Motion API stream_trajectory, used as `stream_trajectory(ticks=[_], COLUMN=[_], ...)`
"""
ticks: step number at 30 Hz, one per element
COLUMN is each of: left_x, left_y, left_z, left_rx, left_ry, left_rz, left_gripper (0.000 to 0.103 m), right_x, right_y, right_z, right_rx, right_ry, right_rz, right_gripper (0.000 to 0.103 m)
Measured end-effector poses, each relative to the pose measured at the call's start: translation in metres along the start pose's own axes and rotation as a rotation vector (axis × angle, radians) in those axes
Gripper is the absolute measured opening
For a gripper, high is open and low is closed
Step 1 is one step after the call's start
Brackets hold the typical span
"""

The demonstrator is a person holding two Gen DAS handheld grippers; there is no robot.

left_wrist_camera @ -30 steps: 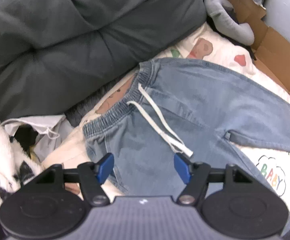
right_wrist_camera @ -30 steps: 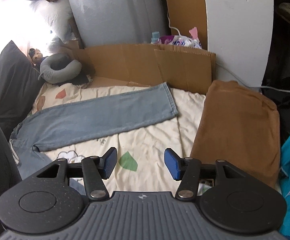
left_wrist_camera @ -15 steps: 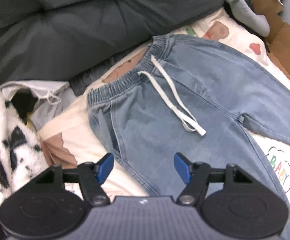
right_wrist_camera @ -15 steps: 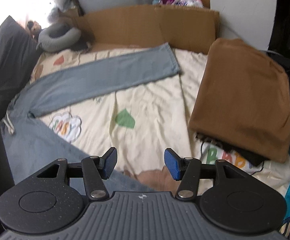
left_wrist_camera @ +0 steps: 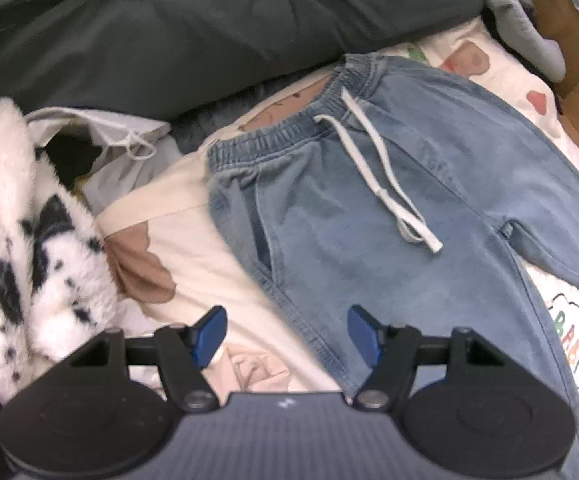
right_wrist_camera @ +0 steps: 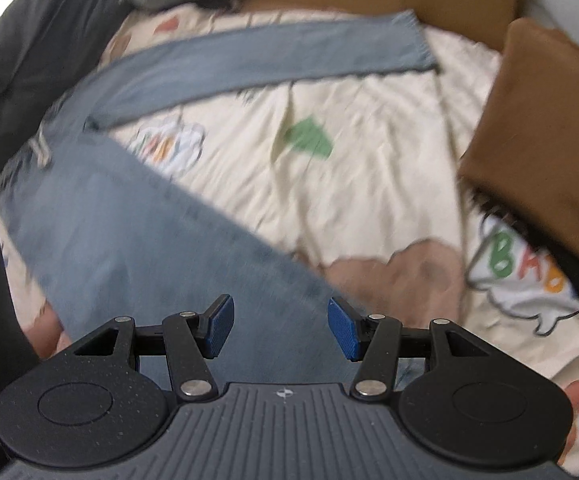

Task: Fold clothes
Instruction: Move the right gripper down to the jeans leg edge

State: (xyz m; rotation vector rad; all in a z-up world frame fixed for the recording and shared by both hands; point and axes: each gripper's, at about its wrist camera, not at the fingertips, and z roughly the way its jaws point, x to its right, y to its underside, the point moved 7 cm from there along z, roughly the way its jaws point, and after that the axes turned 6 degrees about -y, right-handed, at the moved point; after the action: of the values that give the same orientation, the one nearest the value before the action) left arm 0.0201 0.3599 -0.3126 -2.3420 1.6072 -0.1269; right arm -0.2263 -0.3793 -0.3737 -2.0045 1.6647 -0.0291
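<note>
Presently, the jeans [left_wrist_camera: 429, 208] are laid flat and fully unfolded on the printed bedsheet [right_wrist_camera: 369, 168], legs spread apart, so no fold is judged to have been made; a brown folded garment [right_wrist_camera: 549, 120] is stacked at the bed's far side. The left gripper [left_wrist_camera: 285, 334] is held above the trouser's outer side seam and the right gripper [right_wrist_camera: 279, 326] above the near leg, each with fingers parted and nothing gripped or touched.

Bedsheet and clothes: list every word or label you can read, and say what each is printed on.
"BABY": coloured letters in a cloud on the bedsheet, left wrist view.
"BA…": same kind of print on the sheet, right wrist view; the rest is blurred.
Jeans: no readable label.
</note>
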Motion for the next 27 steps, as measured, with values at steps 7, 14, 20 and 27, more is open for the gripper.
stream_trajectory(ticks=[7, 14, 20, 27], left_x=[-0.004, -0.001, 0.001, 0.001], left_y=[0.009, 0.015, 0.017, 0.018], left_z=[0.003, 0.002, 0.001, -0.004], left_rx=[-0.009, -0.012, -0.018, -0.019], left_ry=[-0.013, -0.022, -0.037, -0.051], left_rz=[-0.002, 0.008, 0.020, 0.023], left_gripper=[0.069, 0.069, 0.069, 0.069], right_x=[-0.023, -0.036, -0.037, -0.035], right_y=[0.049, 0.084, 0.120, 0.142], right_z=[0.026, 0.040, 0.047, 0.051], right_rx=[-0.129, -0.187, -0.248, -0.234], right_ry=[-0.039, -0.076, -0.078, -0.070], right_rz=[-0.131, -0.164, -0.207, -0.181], right_gripper=[0.058, 0.058, 0.054, 0.051])
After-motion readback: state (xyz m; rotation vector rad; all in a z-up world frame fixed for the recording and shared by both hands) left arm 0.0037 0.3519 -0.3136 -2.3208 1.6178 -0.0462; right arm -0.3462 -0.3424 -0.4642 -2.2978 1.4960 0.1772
